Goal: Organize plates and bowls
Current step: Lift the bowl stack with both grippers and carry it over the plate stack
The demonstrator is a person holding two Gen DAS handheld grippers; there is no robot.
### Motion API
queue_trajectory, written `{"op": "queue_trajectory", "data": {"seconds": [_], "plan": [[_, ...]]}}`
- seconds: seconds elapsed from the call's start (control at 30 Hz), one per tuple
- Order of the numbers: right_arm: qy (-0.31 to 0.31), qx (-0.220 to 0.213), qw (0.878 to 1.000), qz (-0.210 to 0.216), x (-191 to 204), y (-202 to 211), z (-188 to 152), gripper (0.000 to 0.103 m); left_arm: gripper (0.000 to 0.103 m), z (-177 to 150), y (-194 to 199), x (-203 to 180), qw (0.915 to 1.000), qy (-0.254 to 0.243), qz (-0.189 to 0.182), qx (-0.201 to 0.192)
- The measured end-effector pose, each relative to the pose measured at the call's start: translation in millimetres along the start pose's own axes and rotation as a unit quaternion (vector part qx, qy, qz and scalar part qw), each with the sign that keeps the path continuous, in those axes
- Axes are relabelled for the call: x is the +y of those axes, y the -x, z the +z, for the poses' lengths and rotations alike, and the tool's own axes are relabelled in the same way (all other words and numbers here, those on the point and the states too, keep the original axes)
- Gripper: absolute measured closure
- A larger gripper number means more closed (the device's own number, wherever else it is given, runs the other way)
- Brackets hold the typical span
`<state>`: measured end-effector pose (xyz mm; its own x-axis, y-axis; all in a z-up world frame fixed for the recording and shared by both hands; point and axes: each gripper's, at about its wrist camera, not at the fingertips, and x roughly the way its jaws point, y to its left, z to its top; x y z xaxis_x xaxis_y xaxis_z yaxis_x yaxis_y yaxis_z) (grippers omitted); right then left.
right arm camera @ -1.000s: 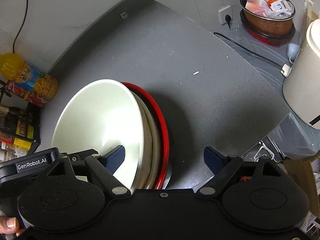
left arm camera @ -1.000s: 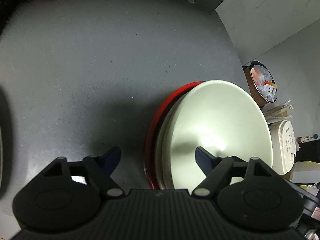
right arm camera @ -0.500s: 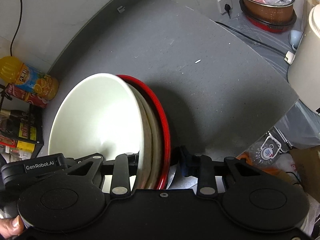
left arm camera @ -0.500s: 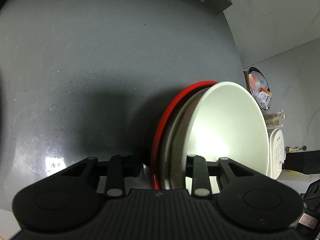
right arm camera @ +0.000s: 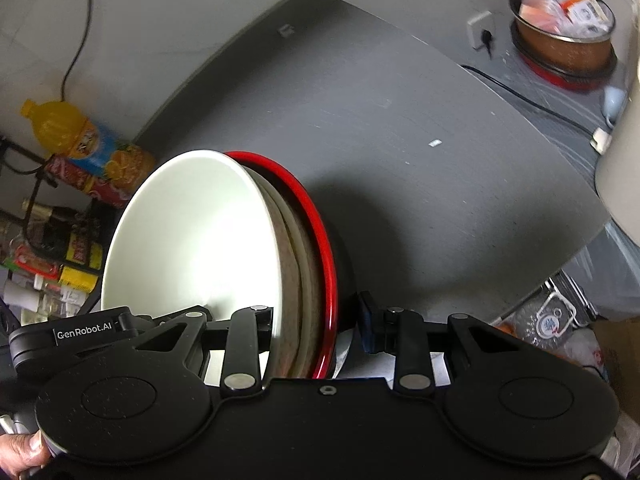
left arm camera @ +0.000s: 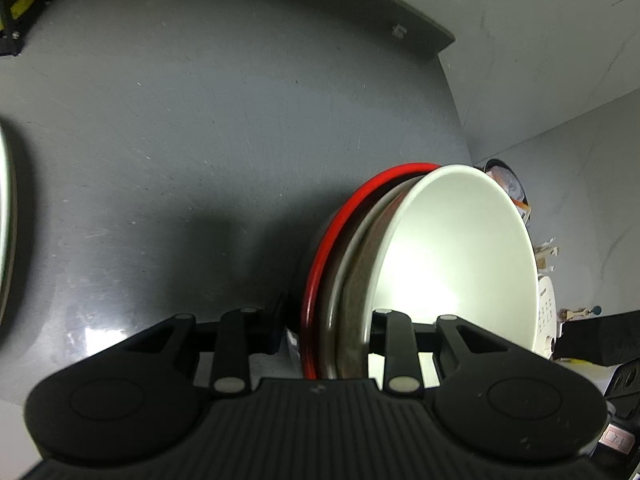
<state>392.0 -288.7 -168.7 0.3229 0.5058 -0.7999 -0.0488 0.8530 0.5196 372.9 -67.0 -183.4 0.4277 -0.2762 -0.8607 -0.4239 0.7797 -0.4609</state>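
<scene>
Both grippers are clamped on the same stack of dishes! The left gripper pinches the near rim, one finger outside the red plate, the other inside the white bowl. From the other side, the right gripper bites the rim too, one finger in the white bowl, one beyond the red plate. A beige dish sits sandwiched between them. The stack is over the grey tabletop, toward its near edge. An orange juice bottle stands off the far-left corner.
</scene>
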Motion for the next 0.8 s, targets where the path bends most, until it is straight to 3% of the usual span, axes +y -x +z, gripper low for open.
{"op": "queue_trajectory", "data": {"seconds": [0.8], "plan": [[0.128,0.015,0.989,0.076,86.5,9.3,-10.1,0.073,0.073,-20.9,107.0,53.2,0.9919,0.076,0.023,-0.099]]}}
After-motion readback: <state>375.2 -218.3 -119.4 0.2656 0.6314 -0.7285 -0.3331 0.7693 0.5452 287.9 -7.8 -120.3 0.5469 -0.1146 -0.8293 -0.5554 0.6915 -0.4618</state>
